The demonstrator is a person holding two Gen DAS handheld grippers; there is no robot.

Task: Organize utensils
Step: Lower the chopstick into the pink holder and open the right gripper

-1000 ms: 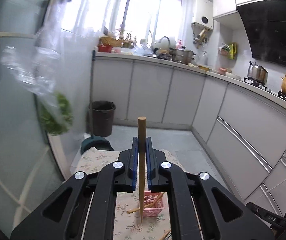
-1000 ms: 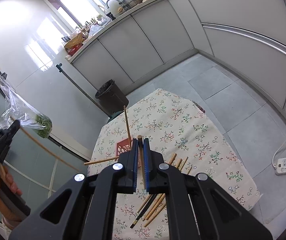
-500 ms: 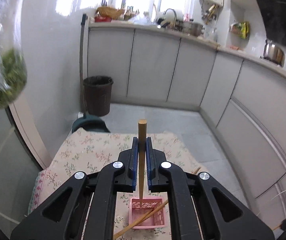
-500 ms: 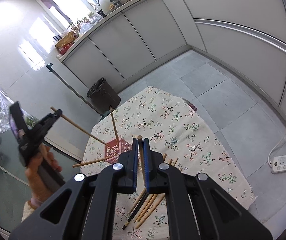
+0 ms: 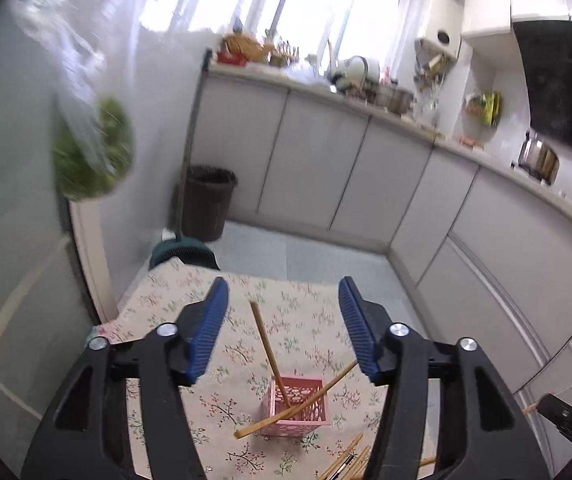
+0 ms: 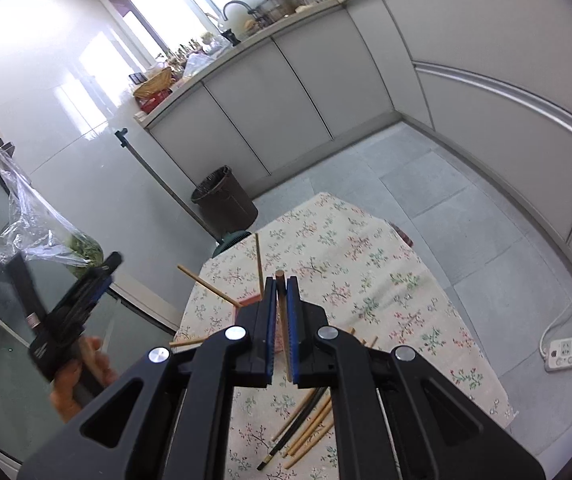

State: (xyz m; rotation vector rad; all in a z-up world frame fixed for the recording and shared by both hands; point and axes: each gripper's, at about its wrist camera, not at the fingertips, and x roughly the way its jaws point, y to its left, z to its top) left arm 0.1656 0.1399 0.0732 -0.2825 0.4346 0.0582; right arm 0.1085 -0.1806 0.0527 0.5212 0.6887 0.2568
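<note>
The left hand-held gripper (image 5: 284, 328) has just been opening, nothing between its jaws; the right hand-held gripper (image 6: 282, 320) clamps a chopstick (image 6: 281, 280), probably light, stiff wood; hold mid-shaft; basket (image 5: 296, 408) below.

Floral-clothed table (image 5: 306, 320): pink basket (image 5: 298, 410), loose chopsticks (image 6: 306, 428)

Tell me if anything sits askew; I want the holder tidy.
One chopstick lies slanted across the pink holder, one end sticking out over the tablecloth instead of standing inside. More chopsticks still lie loose nearby.
</note>
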